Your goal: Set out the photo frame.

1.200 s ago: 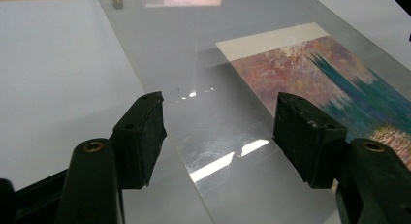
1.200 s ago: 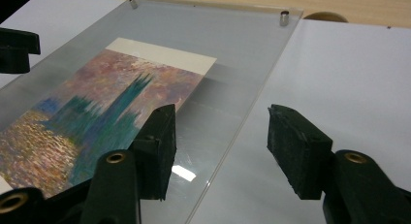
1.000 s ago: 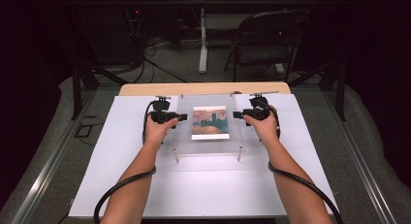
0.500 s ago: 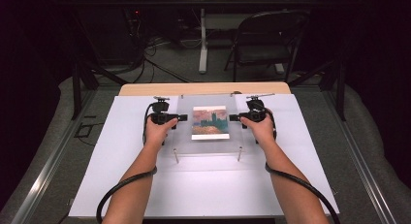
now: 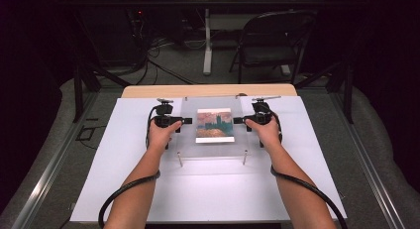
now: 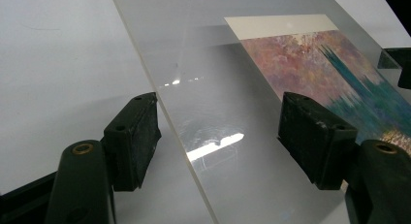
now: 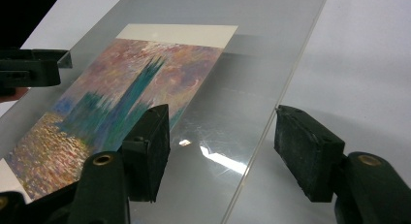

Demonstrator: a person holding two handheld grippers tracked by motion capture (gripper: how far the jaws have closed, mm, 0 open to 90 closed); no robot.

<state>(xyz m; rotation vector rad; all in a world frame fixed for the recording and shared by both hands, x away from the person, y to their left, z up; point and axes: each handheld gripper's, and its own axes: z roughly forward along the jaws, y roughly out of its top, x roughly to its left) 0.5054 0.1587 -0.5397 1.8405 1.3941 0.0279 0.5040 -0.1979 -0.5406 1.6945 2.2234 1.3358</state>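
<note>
Clear acrylic sheet (image 5: 214,125) edges between both hand-held grippers: left (image 6: 220,136), right (image 7: 220,146); jaws just opened, unclamped.

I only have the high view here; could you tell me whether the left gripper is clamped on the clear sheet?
Observer: No. The left gripper has just been opening its jaws; the clear sheet has its edge between them, neither pad pressing it.
Operator: Thank you. And the right gripper?
Observer: The right gripper is the same: jaws just opening, straddling the opposite edge, unclamped.
Operator: What does the print show up close?
Observer: The print has teal towers, a pink-purple sky, golden water and a cream margin.
</note>
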